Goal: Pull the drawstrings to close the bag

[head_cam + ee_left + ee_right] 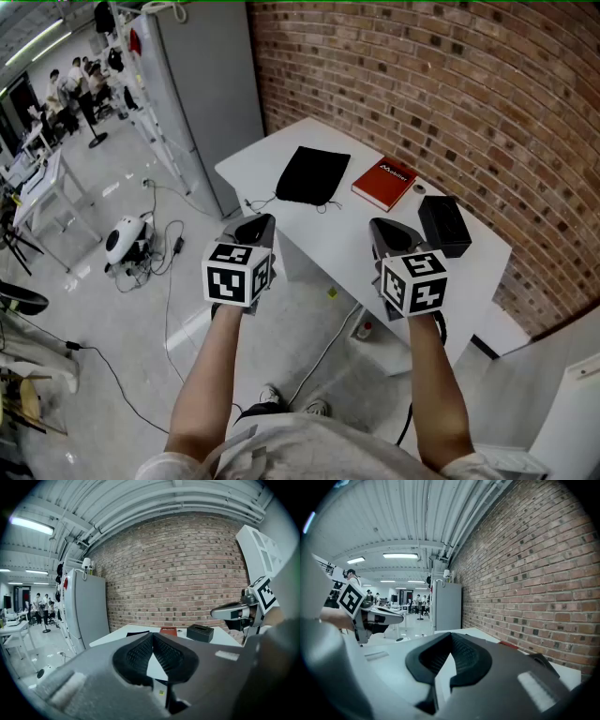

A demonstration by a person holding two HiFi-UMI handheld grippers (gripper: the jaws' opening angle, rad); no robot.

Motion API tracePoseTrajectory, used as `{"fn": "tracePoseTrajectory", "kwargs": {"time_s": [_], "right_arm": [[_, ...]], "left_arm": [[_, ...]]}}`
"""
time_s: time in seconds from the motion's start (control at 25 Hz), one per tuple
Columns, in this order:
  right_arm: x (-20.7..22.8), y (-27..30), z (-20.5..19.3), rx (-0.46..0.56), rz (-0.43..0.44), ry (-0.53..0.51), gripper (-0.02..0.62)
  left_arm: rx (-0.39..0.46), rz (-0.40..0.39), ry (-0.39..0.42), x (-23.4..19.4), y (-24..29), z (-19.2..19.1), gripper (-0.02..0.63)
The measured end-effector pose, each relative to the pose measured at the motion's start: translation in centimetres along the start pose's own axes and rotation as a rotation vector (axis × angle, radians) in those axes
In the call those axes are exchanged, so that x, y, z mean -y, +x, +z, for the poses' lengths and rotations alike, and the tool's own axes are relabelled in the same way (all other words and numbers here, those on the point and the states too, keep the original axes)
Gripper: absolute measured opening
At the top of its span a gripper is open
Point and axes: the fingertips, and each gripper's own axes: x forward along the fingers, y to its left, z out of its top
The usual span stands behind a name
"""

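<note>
A black drawstring bag (312, 175) lies flat on the white table (347, 234), its cords (255, 202) trailing toward the table's near left edge. It shows as a thin dark strip in the left gripper view (137, 633). My left gripper (260, 225) is shut and empty, held in the air short of the table's left edge. My right gripper (382, 231) is shut too, over the table's front part, holding nothing. Both jaw pairs meet at the tips in their own views (152, 635) (451, 635). Each gripper sees the other beside it.
A red book (384, 182) lies to the right of the bag, a small round cap (418, 188) beside it, and a black box (443, 225) sits further right. A brick wall (450, 94) runs behind the table. A grey cabinet (202, 89) stands at the left. Cables lie on the floor (155, 258).
</note>
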Motion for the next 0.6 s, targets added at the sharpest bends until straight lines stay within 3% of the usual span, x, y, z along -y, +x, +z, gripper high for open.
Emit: {"fn": "tracePoseTrajectory", "kwargs": {"time_s": [0.36,0.44,0.6], "right_arm": [[-0.7,0.8,-0.6,-0.001,-0.024,-0.005,0.003],[-0.8,1.1,-0.9,-0.006,-0.028,-0.003,0.014],[-1.5,2.0,-1.1,-0.016,-0.042,-0.009,0.034]], "left_arm": [[0.017,-0.001,-0.009,-0.8,0.2,-0.2,0.008],[0.018,-0.010,-0.016,-1.0,0.4,-0.3,0.042],[0.026,-0.022,-0.028,-2.1,0.8,-0.7,0.044]]}}
